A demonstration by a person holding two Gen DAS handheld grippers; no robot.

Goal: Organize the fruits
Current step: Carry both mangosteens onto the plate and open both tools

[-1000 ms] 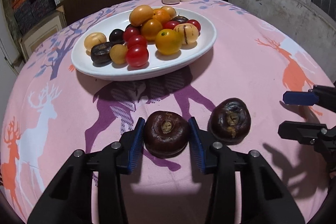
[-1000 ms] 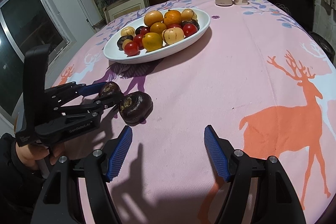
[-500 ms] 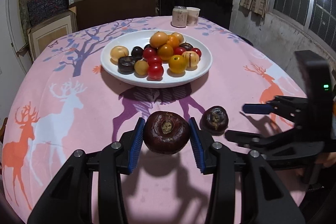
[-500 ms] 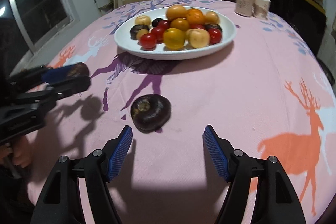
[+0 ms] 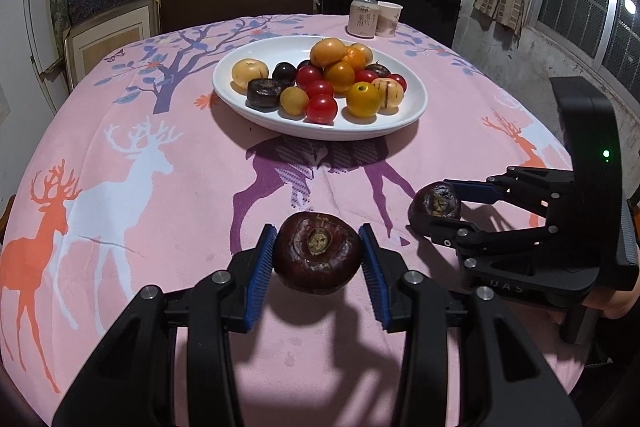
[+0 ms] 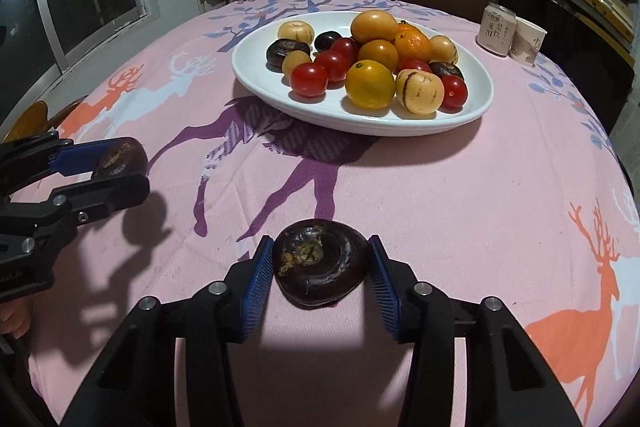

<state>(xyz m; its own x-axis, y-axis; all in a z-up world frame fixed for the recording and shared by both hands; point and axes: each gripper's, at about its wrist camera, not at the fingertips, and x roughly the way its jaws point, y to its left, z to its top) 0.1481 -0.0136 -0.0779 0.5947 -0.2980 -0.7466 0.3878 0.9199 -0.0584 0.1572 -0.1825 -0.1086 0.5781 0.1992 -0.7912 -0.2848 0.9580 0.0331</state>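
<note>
Left wrist view: my left gripper (image 5: pixel 318 257) pinches a dark, flattened round fruit (image 5: pixel 317 251) by its two opposite flanks, blue pads pressed on either side, scarred stem end facing up, the piece apparently lifted clear of the pink deer-print tablecloth (image 5: pixel 160 195), with its shadow below; I judge it light, firm-skinned and somewhat glossy, so a grip across the widest girth suits it, and a harder squeeze may bruise or split it. Beyond it stands the white plate (image 5: pixel 412 115) heaped with red, yellow and orange fruits, two dark ones among them; a can (image 5: pixel 362 17) and a paper cup (image 5: pixel 388 19) stand behind. At the right of this view the right gripper (image 5: pixel 434 211) has a second dark fruit (image 5: pixel 437 202) between its fingers. Right wrist view: my right gripper (image 6: pixel 322 267) is closing on that second fruit (image 6: pixel 320 263), which lies between the pads on the cloth, near the plate (image 6: pixel 480 107); pads look touching or nearly so, I cannot tell which. Its lopsided, wrinkled rim suggests softer flesh, so I would hold it low across the flanks. The left gripper (image 6: pixel 120 167) shows at the left edge with its fruit (image 6: pixel 120 158) clamped
</note>
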